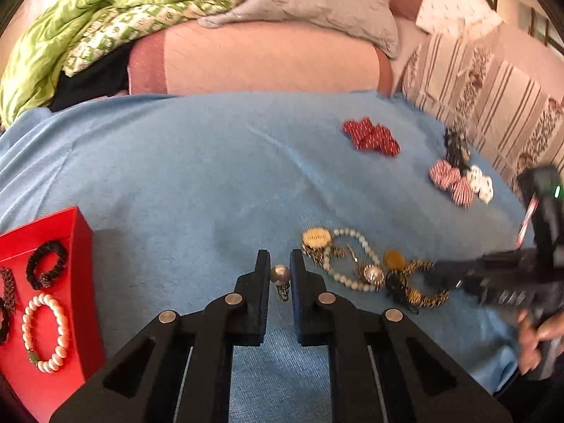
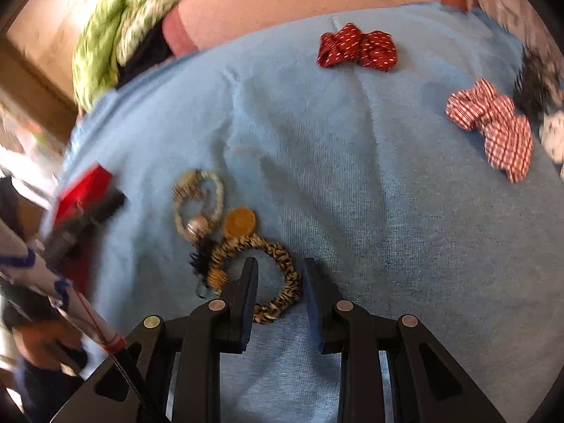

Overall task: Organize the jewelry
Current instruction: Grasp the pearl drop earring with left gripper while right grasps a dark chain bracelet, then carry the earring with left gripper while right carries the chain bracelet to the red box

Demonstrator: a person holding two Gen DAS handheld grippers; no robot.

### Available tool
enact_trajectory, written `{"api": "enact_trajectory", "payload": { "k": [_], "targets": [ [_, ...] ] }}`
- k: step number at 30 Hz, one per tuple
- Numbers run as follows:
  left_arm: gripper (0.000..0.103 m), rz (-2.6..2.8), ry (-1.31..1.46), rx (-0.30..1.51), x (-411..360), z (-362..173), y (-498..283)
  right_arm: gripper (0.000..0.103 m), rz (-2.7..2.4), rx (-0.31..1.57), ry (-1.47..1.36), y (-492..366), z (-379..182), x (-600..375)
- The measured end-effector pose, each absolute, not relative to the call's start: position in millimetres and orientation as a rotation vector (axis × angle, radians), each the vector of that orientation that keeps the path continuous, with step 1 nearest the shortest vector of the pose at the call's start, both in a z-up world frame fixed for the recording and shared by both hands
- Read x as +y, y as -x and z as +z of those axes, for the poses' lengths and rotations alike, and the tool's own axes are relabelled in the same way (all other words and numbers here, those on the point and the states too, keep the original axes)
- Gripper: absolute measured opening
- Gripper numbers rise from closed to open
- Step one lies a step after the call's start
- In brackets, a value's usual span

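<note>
Blue terry cloth covers the whole work surface under both tools; my left gripper stands with its jaws narrowly parted around a silver ball earring, which sits between the pads on the cloth, and I cannot tell whether either pad is touching it. At the left edge of that view the red tray holds a white pearl bracelet and a black beaded bracelet, lying apart from each other; darker pieces at the tray's far left are cut off and I cannot make them out.

Just right of the left gripper lies a tangle of jewelry: a pale bead necklace looped beside a cream oval pendant, an amber disc, and a black-and-gold patterned ring bracelet. My right gripper is spread wide; the bracelet's near-right arc lies between its jaws, neither pad closed on it.

Further back on the cloth a red dotted bow sits alone, well apart from the jewelry; a red-and-white checked bow lies toward the right edge, next to a dark lacy piece and a white spotted one, both too blurred to name. Green quilted bedding is heaped behind the cloth.
</note>
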State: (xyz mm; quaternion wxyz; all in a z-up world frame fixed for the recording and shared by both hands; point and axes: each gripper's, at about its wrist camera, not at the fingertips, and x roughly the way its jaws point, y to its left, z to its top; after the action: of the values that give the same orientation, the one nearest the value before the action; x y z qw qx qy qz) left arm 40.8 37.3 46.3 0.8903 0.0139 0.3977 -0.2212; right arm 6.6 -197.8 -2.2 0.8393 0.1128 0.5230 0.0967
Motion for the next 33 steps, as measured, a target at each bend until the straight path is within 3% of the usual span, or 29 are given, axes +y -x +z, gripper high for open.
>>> {"api": "enact_trajectory", "payload": {
  "k": [1, 3, 16, 33],
  "targets": [
    [0.011, -0.467, -0.026, 0.827, 38, 47, -41, 0.027, 0.200, 1.106, -0.197, -7, -3, -194],
    [0.011, -0.465, -0.038, 0.823, 37, 47, -39, 0.008, 0.154, 1.092, -0.100, -6, -1, -186],
    [0.011, -0.469, -0.041, 0.781, 35, 55, -34, 0.007, 0.202, 0.699, -0.277, 5, 69, -205],
    [0.011, -0.432, -0.035, 0.741, 51, 68, -27, 0.007, 0.330, 0.676, -0.236, 9, 75, -149]
  ]
}}
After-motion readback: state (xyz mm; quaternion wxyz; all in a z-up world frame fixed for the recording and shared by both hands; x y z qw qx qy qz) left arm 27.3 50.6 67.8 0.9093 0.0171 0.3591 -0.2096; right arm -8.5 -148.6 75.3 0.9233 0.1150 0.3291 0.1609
